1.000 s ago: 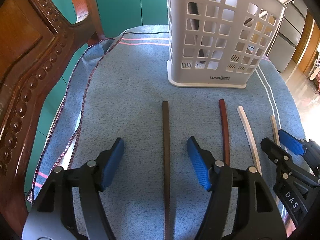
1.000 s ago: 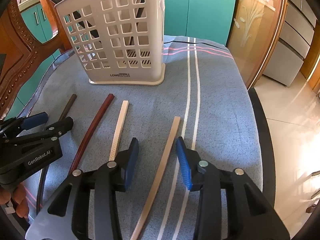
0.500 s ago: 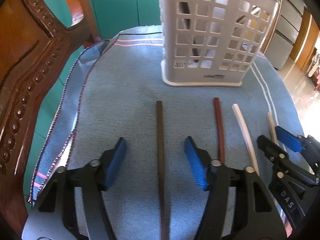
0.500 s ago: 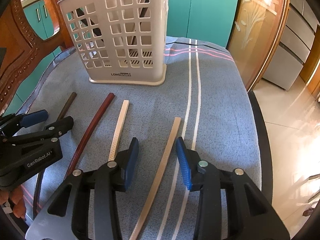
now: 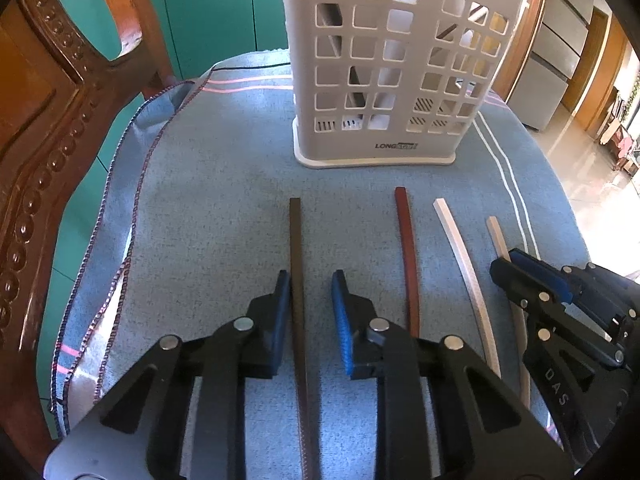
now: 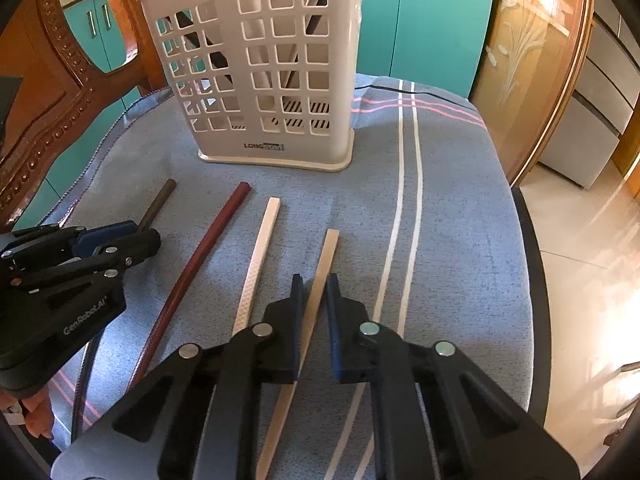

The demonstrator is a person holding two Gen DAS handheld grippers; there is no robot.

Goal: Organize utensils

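Several long flat sticks lie side by side on the blue cloth. My left gripper (image 5: 310,280) straddles the dark brown stick (image 5: 296,240); its jaws have narrowed, with a small gap on the right side. My right gripper (image 6: 314,284) straddles the tan stick (image 6: 326,256), its jaws nearly closed around it. A red-brown stick (image 5: 406,240) (image 6: 208,244) and a white stick (image 5: 460,252) (image 6: 262,240) lie between them. The white slotted utensil basket (image 5: 400,64) (image 6: 256,64) stands upright beyond the sticks, with dark utensils inside.
A carved wooden chair back (image 5: 48,120) stands at the left of the cloth-covered table (image 5: 200,200). The table's right edge (image 6: 524,220) drops to the floor. Teal cabinets (image 6: 424,28) stand behind.
Both grippers have narrowed their jaws around their sticks, the left around the dark brown one and the right around the tan one. Both sticks still lie on the cloth.
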